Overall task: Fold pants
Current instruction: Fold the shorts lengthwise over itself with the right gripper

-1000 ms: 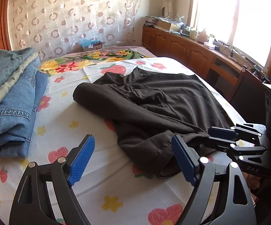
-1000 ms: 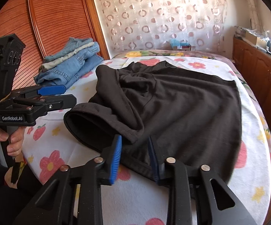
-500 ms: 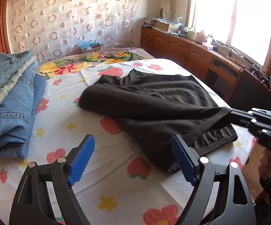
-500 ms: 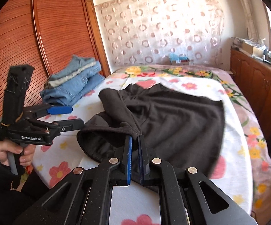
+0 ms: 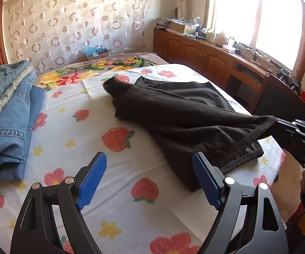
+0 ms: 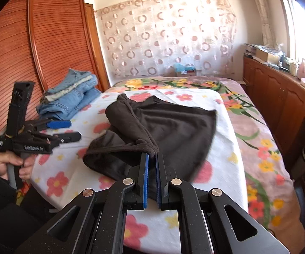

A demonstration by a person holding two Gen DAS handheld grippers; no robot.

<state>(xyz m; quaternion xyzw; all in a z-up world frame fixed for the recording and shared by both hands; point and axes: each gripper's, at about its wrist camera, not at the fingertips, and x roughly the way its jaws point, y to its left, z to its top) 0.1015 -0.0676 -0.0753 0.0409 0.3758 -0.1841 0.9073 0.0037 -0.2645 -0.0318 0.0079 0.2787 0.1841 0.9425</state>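
Dark brown pants (image 5: 184,114) lie spread across the flowered bed sheet (image 5: 114,192). My right gripper (image 6: 151,155) is shut on a bunched edge of the pants (image 6: 173,127) and holds it lifted off the bed, so the cloth stretches taut. In the left wrist view the right gripper (image 5: 280,124) sits at the far right with the hem running into it. My left gripper (image 5: 150,177) hovers open over bare sheet just left of the pants' near corner, with nothing between its blue pads. A hand holds the left gripper (image 6: 72,130) at the bed's left edge.
A stack of folded jeans (image 5: 8,122) lies on the bed's far left, next to a wooden wardrobe (image 6: 25,63). Wooden cabinets (image 5: 205,55) run under the window on the right. A patterned curtain hangs behind the bed.
The right gripper closed on the pants' edge and drew it up and toward the bed's right side, pulling the crumpled cloth out flatter. The left gripper stayed open and nearly still.
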